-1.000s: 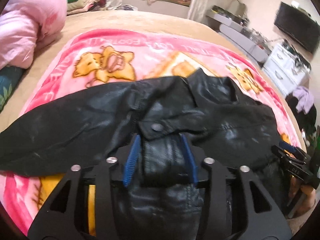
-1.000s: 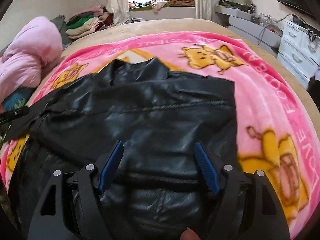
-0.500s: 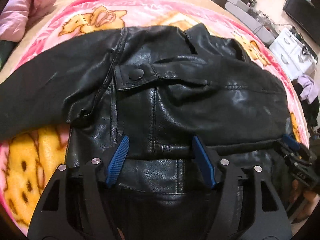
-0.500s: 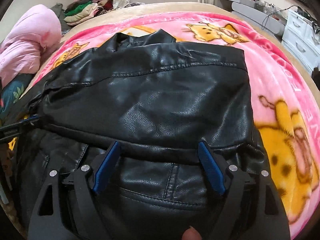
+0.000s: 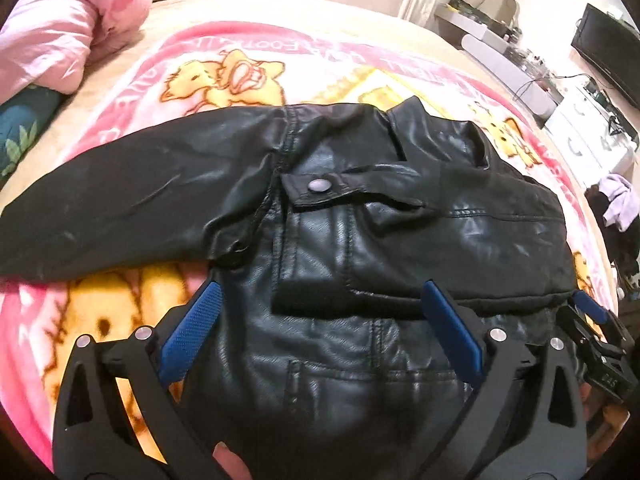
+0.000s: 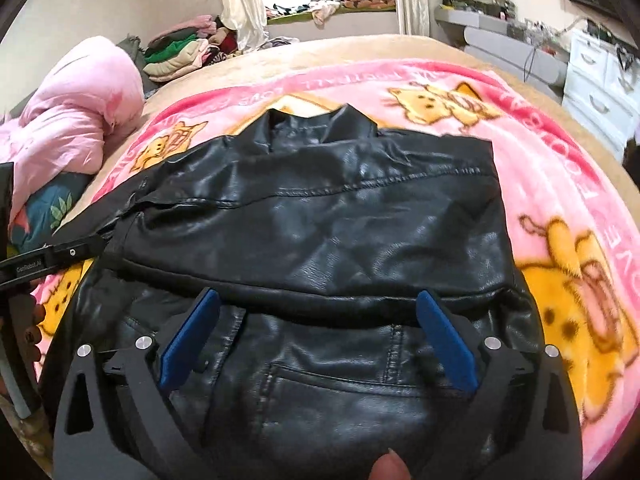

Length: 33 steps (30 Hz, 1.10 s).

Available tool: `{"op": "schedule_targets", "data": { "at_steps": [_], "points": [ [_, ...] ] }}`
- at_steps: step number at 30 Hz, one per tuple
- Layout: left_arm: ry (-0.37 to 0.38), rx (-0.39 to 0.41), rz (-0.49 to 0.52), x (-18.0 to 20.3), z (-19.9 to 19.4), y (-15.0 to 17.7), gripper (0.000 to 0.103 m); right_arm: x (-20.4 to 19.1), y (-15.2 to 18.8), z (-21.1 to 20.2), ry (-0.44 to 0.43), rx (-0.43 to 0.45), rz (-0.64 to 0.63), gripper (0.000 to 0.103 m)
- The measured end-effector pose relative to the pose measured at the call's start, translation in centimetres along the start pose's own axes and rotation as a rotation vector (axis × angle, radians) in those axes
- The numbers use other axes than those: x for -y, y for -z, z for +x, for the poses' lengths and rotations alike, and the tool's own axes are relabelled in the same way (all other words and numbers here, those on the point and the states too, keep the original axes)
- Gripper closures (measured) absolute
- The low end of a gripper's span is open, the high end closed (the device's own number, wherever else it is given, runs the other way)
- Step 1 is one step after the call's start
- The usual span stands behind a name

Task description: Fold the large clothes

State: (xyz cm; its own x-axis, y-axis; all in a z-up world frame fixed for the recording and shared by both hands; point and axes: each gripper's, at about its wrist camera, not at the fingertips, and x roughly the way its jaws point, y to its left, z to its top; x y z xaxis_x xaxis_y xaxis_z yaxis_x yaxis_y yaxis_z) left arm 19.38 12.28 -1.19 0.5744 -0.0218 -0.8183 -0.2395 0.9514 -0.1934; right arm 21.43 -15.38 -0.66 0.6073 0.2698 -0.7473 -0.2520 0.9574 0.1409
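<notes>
A black leather jacket point(image 5: 360, 216) lies on the pink cartoon blanket point(image 5: 240, 76), its right side folded over the body and its left sleeve point(image 5: 120, 208) stretched out to the left. My left gripper point(image 5: 320, 304) is open and empty just above the jacket's lower part. The jacket also fills the right wrist view point(image 6: 320, 220), with a folded edge across its middle. My right gripper point(image 6: 318, 312) is open and empty over the hem. The right gripper also shows at the edge of the left wrist view point(image 5: 592, 328).
A pink duvet point(image 6: 76, 112) lies bunched at the bed's left side. Piled clothes point(image 6: 180, 52) sit at the far corner by the window. White drawers point(image 6: 600, 76) and a TV stand to the right of the bed.
My left gripper opened wider and both grippers drew back from the jacket toward the near edge. The folded jacket stays flat on the blanket.
</notes>
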Motion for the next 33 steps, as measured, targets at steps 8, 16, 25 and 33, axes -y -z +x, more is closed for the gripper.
{"op": "schedule_targets", "data": {
  "at_steps": [8, 16, 25, 33],
  "points": [
    [-0.012, 0.023, -0.029, -1.3, -1.5, 0.2, 0.009, -2.5, -0.8, -0.8, -0.017, 0.033, -0.041, 0.005],
    [-0.029, 0.055, -0.087, -3.5, -2.8, -0.5, 0.009, -6.3, -1.7, -1.1, -0.039, 0.054, -0.101, 0.005],
    [-0.067, 0.092, -0.149, -6.5, -3.9, -1.1, 0.009, -10.8, -3.1, -0.7, -0.083, 0.075, -0.162, 0.004],
    [-0.107, 0.112, -0.191, -8.7, -4.6, -1.4, 0.009, -14.7, -4.2, -0.4, -0.117, 0.085, -0.224, 0.004]
  ]
}}
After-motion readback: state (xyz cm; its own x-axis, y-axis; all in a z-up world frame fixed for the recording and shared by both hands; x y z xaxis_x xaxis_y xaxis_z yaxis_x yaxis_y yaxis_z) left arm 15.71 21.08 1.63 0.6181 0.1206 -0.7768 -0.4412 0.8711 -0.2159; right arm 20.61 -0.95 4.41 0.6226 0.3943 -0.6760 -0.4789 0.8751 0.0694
